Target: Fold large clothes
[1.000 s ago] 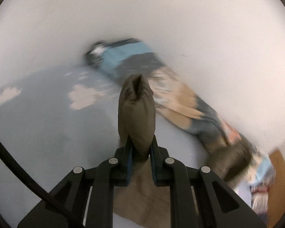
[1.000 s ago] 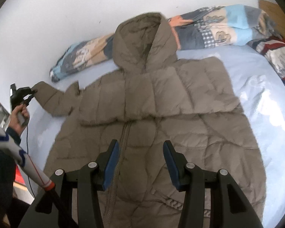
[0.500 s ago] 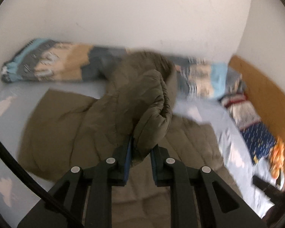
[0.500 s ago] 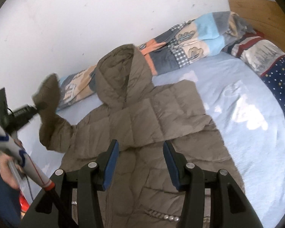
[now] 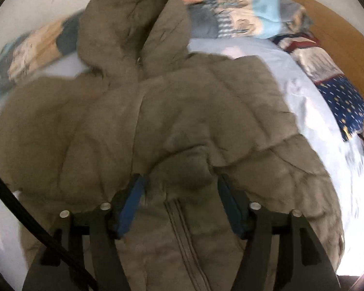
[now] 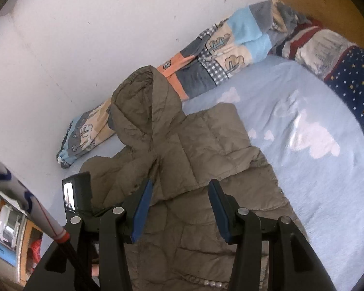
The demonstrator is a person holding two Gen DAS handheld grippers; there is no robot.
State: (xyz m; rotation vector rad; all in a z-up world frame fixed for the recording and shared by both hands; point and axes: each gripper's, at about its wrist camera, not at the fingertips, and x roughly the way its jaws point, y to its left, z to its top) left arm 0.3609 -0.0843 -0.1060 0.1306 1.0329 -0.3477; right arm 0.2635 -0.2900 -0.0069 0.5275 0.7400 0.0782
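Observation:
A large olive-brown hooded puffer jacket (image 5: 206,111) lies front up on the bed, its hood (image 5: 133,29) toward the wall. My left gripper (image 5: 180,179) hangs over the chest, above the zip, and its jaws are opening. The folded-in sleeve end (image 5: 184,167) lies between them, and the pads stand clear of it. In the right wrist view the same jacket (image 6: 194,150) fills the middle. My right gripper (image 6: 180,184) hovers open above its front with nothing between the fingers. The left tool's camera housing (image 6: 76,191) shows beside it on the left.
A rolled patchwork quilt (image 6: 206,55) runs along the white wall behind the hood. Star-patterned bedding (image 6: 351,77) and a wooden headboard (image 6: 327,0) are at the right. The light-blue cloud-print sheet (image 6: 315,145) lies bare to the right of the jacket.
My left gripper swung in from the left with the sleeve and brought it across the jacket's front; its jaws, shut on the sleeve before, now stand apart. The right gripper shifted slightly and rolled.

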